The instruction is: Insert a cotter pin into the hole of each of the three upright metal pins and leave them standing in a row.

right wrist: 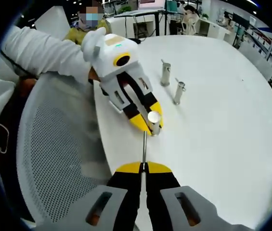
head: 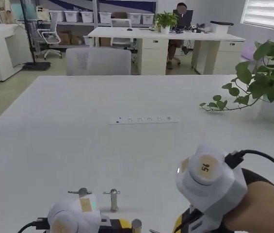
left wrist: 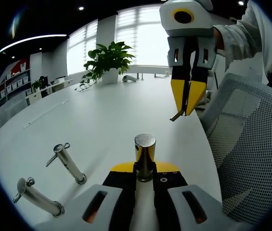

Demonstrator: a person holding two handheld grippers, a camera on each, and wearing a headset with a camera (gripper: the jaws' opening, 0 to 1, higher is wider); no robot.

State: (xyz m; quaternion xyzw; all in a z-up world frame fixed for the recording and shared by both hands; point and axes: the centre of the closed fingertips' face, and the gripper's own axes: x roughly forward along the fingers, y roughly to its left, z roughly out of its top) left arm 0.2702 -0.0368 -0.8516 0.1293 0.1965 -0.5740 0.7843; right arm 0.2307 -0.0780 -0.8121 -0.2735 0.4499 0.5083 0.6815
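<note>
Metal pins [left wrist: 68, 162]: we count three on the white table [head: 127, 145]. Two of them stand up by themselves, side by side, near the third pin [left wrist: 145, 155]. Each of those two has a cotter pin [left wrist: 58, 153] poked through its top. The third pin stands up too. The left gripper [left wrist: 144, 172] has its claw squeezed tight around the low part of it.

We count three cotter pins as well. The last cotter pin [right wrist: 144, 144] is pinched in the narrow claw of the right gripper [right wrist: 144, 168]. Its tip is near the top of the third pin but not in it yet.

Far across the table from the third pin, one white pot [left wrist: 110, 75] holds one green plant [left wrist: 106, 55].
</note>
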